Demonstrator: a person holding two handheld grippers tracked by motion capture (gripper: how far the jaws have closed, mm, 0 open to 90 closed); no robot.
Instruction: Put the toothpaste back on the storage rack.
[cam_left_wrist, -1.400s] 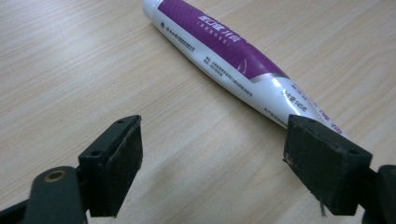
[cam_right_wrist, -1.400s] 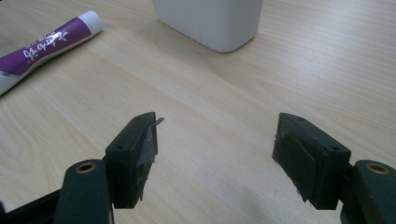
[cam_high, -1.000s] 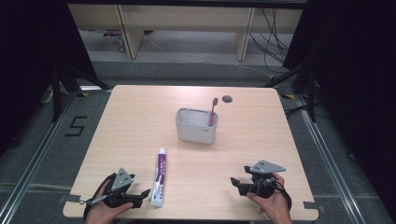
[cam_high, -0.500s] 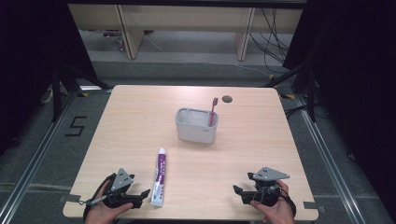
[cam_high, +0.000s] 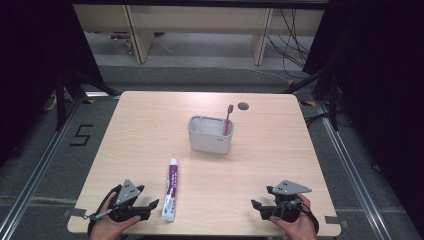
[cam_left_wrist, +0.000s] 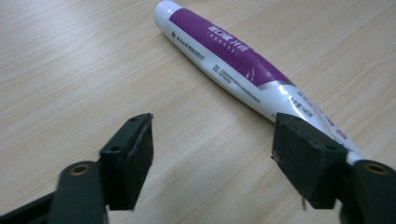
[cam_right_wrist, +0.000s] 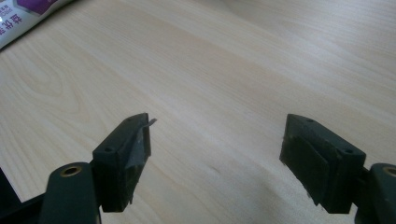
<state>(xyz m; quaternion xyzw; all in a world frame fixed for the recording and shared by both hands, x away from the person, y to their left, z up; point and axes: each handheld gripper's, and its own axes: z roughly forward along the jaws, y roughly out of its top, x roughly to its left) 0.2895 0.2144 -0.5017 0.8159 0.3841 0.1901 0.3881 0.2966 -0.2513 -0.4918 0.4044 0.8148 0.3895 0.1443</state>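
Purple-and-white toothpaste tube (cam_high: 171, 189) lies flat on the counter (cam_high: 140, 135), well short of the grey holder (cam_high: 210, 134). Just beside the tube, the left gripper (cam_high: 150, 205) gapes; the right gripper (cam_high: 256, 205), well apart, gapes too. Likely best: straddle the tube's middle squarely, then close gently.

Holder (cam_high: 210, 136) mid-counter (cam_high: 150, 130), toothbrush (cam_high: 228, 119) standing in its right end. Toothpaste tube (cam_high: 171, 189) lies nearer, left of centre, beside left gripper (cam_high: 150, 206).

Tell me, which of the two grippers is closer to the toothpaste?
The left gripper. Its jaws sit right beside the purple toothpaste tube, while the right gripper is far across the table.
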